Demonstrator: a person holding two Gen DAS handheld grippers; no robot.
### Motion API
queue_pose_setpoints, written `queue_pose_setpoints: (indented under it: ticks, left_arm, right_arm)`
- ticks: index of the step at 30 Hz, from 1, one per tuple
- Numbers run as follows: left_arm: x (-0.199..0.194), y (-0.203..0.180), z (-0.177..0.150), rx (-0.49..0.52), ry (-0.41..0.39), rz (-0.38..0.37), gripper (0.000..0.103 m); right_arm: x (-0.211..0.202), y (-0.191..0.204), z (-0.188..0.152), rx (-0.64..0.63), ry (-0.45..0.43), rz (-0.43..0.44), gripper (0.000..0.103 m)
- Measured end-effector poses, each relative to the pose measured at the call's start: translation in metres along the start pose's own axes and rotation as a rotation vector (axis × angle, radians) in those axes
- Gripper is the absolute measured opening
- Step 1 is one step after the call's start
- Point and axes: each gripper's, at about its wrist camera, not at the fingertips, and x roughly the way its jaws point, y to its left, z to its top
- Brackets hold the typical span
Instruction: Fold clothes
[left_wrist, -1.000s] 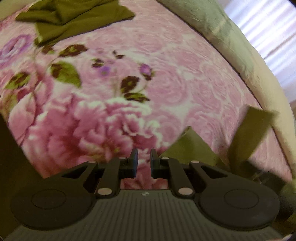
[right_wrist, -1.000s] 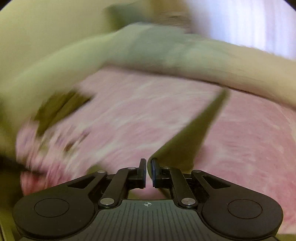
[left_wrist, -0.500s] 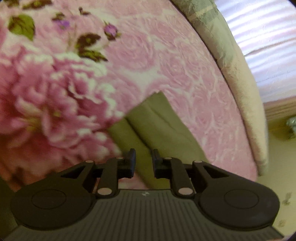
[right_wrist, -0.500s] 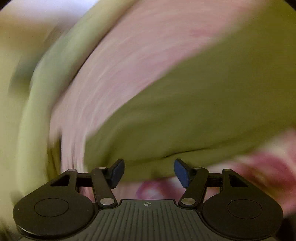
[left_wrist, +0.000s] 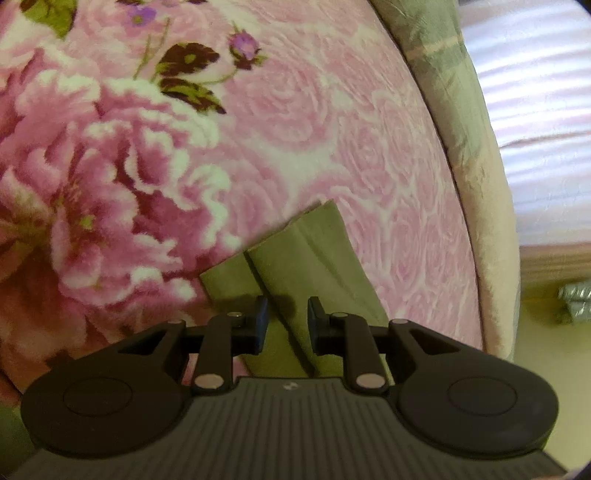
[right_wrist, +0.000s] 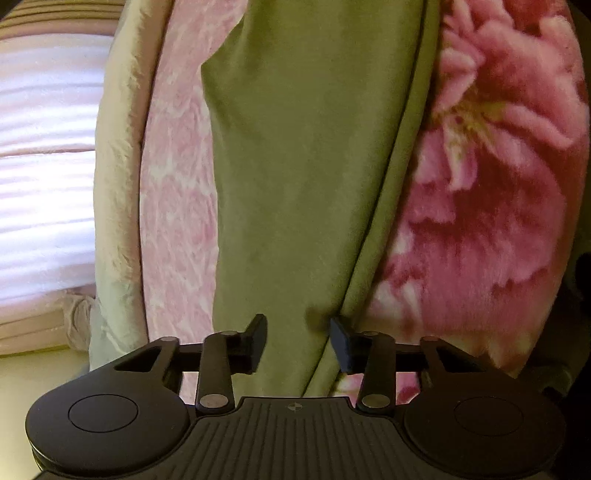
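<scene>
Both tools (left_wrist: 284, 319) (right_wrist: 298, 338) gape over olive garment (right_wrist: 306, 147).

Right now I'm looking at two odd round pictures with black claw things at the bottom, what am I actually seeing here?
Each picture comes from a fisheye camera on a hand-held gripper, looking forward along its two black fingers. A person holds one such tool in each hand; there is no robot arm. One view shows the left gripper, the other the right gripper. Below both lies a pink flowered blanket on a bed, with an olive-green garment spread on it. In the left view you see the garment's narrow end. Both grippers are open with the cloth lying between their fingers, so neither is pinching it. The pale band along the edge is a bed cover.
</scene>
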Motion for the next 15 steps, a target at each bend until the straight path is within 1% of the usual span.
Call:
queue_pose_setpoints:
  ticks: [4,6,10,11,12,13,15]
  left_arm:
    - [0.004,0.008,0.002,-0.077,-0.014,-0.026,0.02]
    - [0.006,0.012,0.003,-0.117,-0.027,-0.04,0.022]
    - [0.005,0.007,0.006,-0.067,-0.059,-0.062,0.02]
    - [0.005,0.005,0.006,-0.054,-0.066,-0.067,0.008]
    - [0.005,0.004,0.007,-0.042,-0.074,-0.073,0.0]
    - [0.004,0.002,0.008,-0.029,-0.082,-0.078,0.0]
    - [0.003,-0.001,0.009,0.004,-0.1,-0.09,0.0]
  right_arm:
    - [0.001,-0.002,0.006,0.007,-0.04,-0.017,0.04]
    - [0.0,-0.008,0.009,0.018,-0.061,-0.021,0.037]
    - [0.001,-0.009,0.01,0.005,-0.071,-0.028,0.033]
    - [0.002,-0.007,0.01,-0.005,-0.072,-0.033,0.028]
    - [0.004,-0.006,0.01,-0.017,-0.074,-0.04,0.013]
    - [0.004,-0.004,0.01,-0.032,-0.078,-0.045,0.006]
    - [-0.001,0.002,0.009,-0.067,-0.093,-0.028,0.0]
